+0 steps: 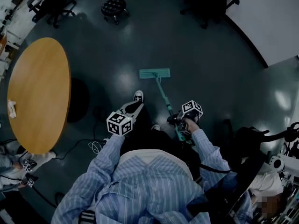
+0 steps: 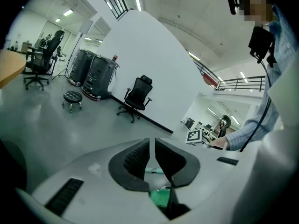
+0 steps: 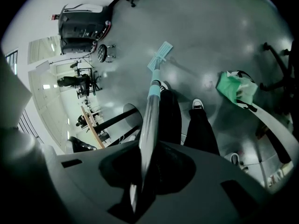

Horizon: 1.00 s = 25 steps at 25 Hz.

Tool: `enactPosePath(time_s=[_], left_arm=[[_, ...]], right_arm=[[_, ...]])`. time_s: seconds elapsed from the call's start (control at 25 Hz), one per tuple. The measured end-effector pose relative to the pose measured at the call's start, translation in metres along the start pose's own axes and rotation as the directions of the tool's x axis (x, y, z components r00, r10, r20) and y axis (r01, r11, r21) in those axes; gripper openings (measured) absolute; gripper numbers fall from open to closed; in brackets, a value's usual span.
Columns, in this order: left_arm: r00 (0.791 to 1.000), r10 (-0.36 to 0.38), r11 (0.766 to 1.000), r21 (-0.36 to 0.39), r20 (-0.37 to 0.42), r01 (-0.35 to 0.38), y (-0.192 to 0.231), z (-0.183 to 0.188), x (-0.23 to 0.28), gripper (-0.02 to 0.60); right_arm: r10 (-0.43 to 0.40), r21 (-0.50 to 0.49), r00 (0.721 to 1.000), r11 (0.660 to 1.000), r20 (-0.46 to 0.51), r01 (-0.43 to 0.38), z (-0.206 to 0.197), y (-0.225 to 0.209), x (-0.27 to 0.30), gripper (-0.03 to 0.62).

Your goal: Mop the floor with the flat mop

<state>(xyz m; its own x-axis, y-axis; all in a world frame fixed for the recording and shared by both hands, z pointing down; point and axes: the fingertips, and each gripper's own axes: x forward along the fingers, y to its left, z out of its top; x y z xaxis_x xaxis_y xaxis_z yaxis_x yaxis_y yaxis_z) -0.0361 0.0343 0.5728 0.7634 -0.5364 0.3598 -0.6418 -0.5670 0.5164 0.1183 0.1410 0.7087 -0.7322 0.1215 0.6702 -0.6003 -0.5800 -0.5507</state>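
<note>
"Grip check first: what is each tool doing?"

"My right gripper (image 1: 179, 119) is clamped on the handle (image 1: 164, 97) of the flat mop (image 1: 155, 73). In the right gripper view the shaft runs straight out from between the jaws down to the teal head. My left gripper (image 2: 152, 155) carries nothing, and its pads (image 2: 135, 160) are drawn almost together (the teal bar showing through the slit is, as far as I can judge, the handle beyond)."

"And the mop itself?"

"The head lies flat on the dark floor (image 1: 210, 64), just ahead of the person's leading shoe (image 1: 138, 96). It sits in the open middle, well apart from the round table (image 1: 37, 92) at the floor's left edge and from the white wall (image 1: 266, 17) at its far-right corner."

"How would you run the stroke?"

"I judge that steering with one tool lets the head twist, so I'd bring the left tool onto the shaft as well. I'd keep the head pressed flat and work in overlapping lanes toward the table's edge. I'd lift clear of the cables (image 1: 96, 146) near the near-left edge, and stop short of the stool (image 1: 114, 6) at the far edge."
</note>
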Motion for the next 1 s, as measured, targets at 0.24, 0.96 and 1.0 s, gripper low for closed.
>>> enactPosePath(time_s=[0.24, 0.96, 1.0], left_arm=[[0.998, 0.036, 0.999, -0.027, 0.057, -0.035, -0.026, -0.019, -0.034, 0.040], [0.997, 0.035, 0.998, 0.044, 0.064, -0.038, -0.070, -0.041, -0.064, 0.040], [0.997, 0.034, 0.998, 0.053, 0.066, -0.037, -0.069, -0.038, -0.064, 0.040]], right_arm=[[-0.047, -0.028, 0.998, 0.999, -0.042, 0.046, -0.060, -0.052, -0.017, 0.080], [-0.065, -0.044, 0.992, 0.997, -0.111, 0.060, -0.160, -0.121, -0.040, 0.081], [-0.059, -0.040, 0.992, 0.998, -0.108, 0.055, -0.160, -0.122, -0.038, 0.081]])
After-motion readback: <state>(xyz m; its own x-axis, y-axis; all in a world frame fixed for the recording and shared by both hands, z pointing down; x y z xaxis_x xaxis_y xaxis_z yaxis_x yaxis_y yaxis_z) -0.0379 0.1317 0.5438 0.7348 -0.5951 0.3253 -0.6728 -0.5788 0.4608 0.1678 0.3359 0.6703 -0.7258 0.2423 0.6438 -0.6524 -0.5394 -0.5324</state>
